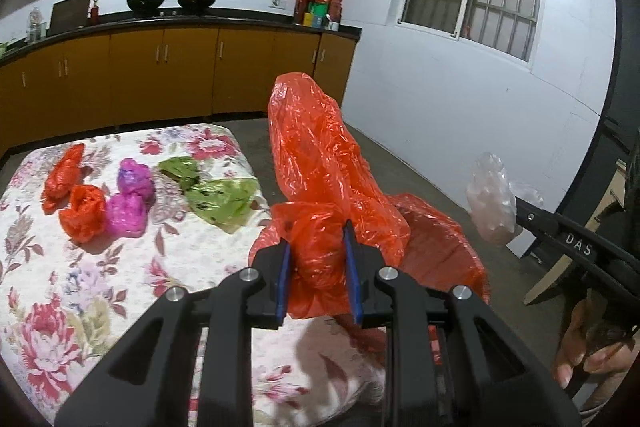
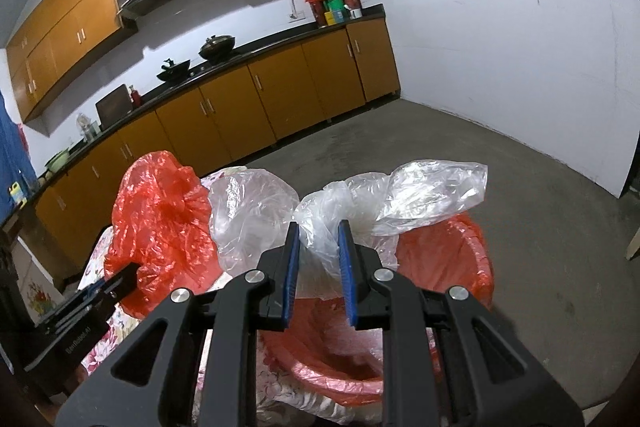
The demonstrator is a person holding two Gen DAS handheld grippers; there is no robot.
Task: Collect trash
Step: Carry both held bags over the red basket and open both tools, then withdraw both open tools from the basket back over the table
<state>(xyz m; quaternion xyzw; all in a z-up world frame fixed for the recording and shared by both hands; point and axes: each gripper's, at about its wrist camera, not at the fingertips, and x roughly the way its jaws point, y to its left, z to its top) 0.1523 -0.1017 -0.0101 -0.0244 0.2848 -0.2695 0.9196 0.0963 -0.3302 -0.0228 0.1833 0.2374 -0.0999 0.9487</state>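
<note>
This is a kitchen with orange cupboards (image 1: 160,75), a grey floor and a table under a flowery cloth (image 1: 100,267). Beside the table's right edge stands a bin lined with a red liner (image 2: 452,259).

The left gripper (image 1: 316,263) is pinching a crumpled red bag (image 1: 316,163), held up just past the table's right edge, above the bin. The right gripper (image 2: 318,259) is clamped on a clear bag (image 2: 360,203), which hangs over the bin's open mouth.

More trash waits on the table's far left part: two red wads (image 1: 76,195), two pink wads (image 1: 132,199) and a green bag (image 1: 216,191).

To do this step well, I think both bags should be right over the middle of the bin before letting go. Lower them a little first, because light bags float and could catch on the rim or slide to the floor.
</note>
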